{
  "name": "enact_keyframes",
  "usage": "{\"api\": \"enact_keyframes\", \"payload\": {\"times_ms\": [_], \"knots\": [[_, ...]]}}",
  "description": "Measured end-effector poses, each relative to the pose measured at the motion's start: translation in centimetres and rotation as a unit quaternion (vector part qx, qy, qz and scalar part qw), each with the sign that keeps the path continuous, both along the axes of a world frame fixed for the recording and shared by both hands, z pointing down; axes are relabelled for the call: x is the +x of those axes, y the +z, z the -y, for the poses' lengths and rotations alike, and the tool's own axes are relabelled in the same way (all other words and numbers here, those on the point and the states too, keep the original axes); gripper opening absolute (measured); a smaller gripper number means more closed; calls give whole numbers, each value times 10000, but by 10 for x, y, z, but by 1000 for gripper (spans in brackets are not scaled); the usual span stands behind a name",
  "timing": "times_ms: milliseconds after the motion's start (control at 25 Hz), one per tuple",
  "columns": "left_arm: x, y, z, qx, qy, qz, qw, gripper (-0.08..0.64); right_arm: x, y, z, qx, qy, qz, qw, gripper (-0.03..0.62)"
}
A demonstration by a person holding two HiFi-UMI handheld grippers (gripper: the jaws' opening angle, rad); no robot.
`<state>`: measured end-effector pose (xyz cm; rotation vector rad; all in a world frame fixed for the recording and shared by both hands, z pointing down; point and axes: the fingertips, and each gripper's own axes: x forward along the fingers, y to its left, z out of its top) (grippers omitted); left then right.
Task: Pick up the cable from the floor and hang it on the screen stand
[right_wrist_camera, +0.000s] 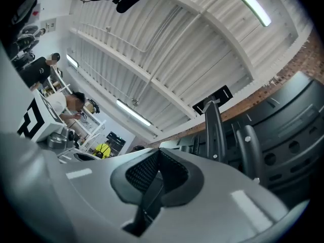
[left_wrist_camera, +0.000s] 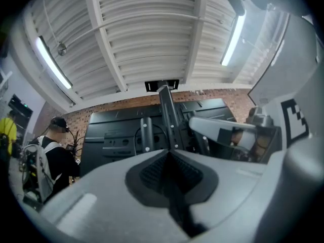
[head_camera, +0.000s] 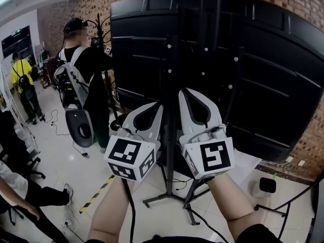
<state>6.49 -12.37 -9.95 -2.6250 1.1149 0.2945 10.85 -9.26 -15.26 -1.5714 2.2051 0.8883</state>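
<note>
The black back of the big screen [head_camera: 263, 70] fills the head view, carried on its stand's upright pole [head_camera: 172, 85] with spread feet [head_camera: 167, 197] on the floor. Both grippers are raised close in front of that pole, side by side. My left gripper [head_camera: 158, 108] is shut, and a thin black cable [left_wrist_camera: 178, 209] runs down out of its closed pads. The cable [head_camera: 130, 206] hangs below that gripper, between my forearms. My right gripper [head_camera: 185, 93] is shut too, with the cable [right_wrist_camera: 151, 199] as a dark strip pinched between its pads.
A person with a backpack [head_camera: 76, 65] stands at the left beside a coat rack, another in a yellow top [head_camera: 23, 77] further back. Yellow-black tape [head_camera: 98, 191] marks the white tile floor. A small white device [head_camera: 266, 185] sits at the right below the brick wall.
</note>
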Motion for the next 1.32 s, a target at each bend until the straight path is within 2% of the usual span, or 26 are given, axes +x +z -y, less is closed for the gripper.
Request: {"api": "enact_keyframes", "payload": {"times_ms": [160, 320, 520, 640, 920, 1320], "knots": [[-1, 38, -12, -261, 67, 132, 9996, 5, 2, 42, -9, -325, -121, 134, 9993, 8], [-12, 72, -21, -569, 70, -27, 9983, 5, 4, 89, -15, -722, -231, 288, 9967, 8], [-17, 109, -34, -884, 87, -15, 9960, 5, -7, 147, -17, -1108, -385, 18, 9931, 7], [-13, 127, -39, -1051, 130, -48, 9944, 5, -6, 174, -20, -1373, -447, 27, 9895, 6], [-7, 152, -46, -1133, 75, -50, 9935, 5, -4, 205, -27, -1576, -475, 9, 9864, 7], [1, 200, -47, -1720, 16, -27, 9851, 5, 6, 234, -23, -1911, -483, 41, 9804, 6]]}}
